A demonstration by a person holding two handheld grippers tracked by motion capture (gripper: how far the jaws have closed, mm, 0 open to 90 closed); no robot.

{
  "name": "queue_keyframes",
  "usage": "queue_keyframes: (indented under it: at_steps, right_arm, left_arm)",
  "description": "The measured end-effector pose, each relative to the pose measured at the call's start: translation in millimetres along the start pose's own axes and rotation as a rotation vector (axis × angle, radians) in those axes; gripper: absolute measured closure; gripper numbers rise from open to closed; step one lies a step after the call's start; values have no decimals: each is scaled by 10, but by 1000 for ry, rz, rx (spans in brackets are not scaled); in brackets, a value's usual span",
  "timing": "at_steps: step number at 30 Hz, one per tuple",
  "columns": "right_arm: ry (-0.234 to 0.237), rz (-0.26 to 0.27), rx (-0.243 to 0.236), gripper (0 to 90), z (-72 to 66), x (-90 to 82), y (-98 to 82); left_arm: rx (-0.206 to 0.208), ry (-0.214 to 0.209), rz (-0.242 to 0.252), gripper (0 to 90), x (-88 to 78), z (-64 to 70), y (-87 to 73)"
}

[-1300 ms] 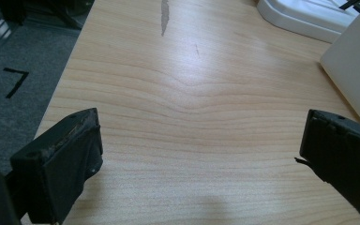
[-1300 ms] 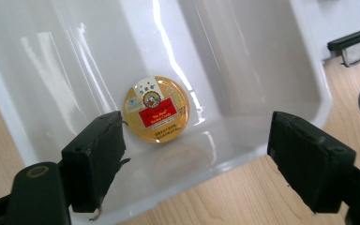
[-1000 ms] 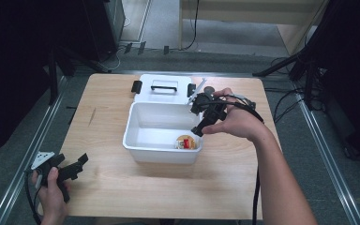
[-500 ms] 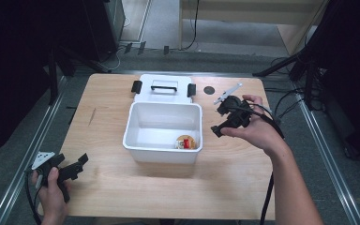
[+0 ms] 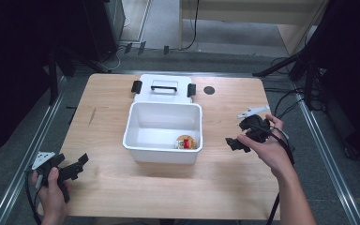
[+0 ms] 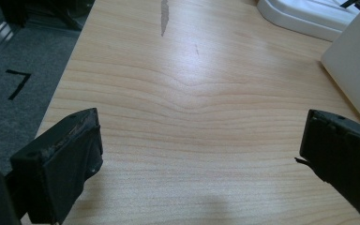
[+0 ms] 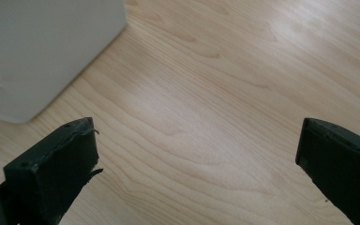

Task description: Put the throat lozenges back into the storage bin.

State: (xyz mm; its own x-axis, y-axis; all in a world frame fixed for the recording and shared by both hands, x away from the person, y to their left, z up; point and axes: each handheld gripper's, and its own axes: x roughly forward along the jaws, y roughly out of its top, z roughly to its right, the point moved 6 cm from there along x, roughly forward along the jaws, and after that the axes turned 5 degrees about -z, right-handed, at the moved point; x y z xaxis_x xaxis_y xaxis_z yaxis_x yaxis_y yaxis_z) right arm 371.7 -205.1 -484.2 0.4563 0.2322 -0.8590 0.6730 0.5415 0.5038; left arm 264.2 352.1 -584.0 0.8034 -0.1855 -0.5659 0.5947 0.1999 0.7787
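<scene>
My right gripper (image 5: 233,143), jaws just opened wide and empty, hovers right of the white bin (image 5: 163,151); my left gripper (image 5: 75,166) gapes empty too.

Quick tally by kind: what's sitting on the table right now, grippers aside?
White bin: 1
White lid with black handle and latches: 1
Small red and tan item inside the bin: 1
Black round disc: 1
Total: 4
</scene>
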Motion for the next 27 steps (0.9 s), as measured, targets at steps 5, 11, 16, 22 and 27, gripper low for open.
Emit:
queue_keyframes:
  at_steps: [5, 11, 16, 22, 27]
  right_arm:
    - [-38, 31, 48, 0, 56, 125, -229]
    - [-64, 69, 106, 0, 121, 226, -491]
    - [-98, 99, 155, 0, 192, 288, -744]
    - [-119, 139, 214, 0, 290, 347, -1076]
    - [-125, 160, 253, 0, 336, 358, -1295]
  left_arm:
    - [-1, 2, 1, 0, -2, 0, -1]
    - [1, 2, 0, 0, -4, 2, -1]
    - [2, 3, 0, 0, -3, 2, -1]
    - [3, 2, 3, 0, -5, 1, 0]
    - [4, 3, 0, 0, -3, 4, -1]
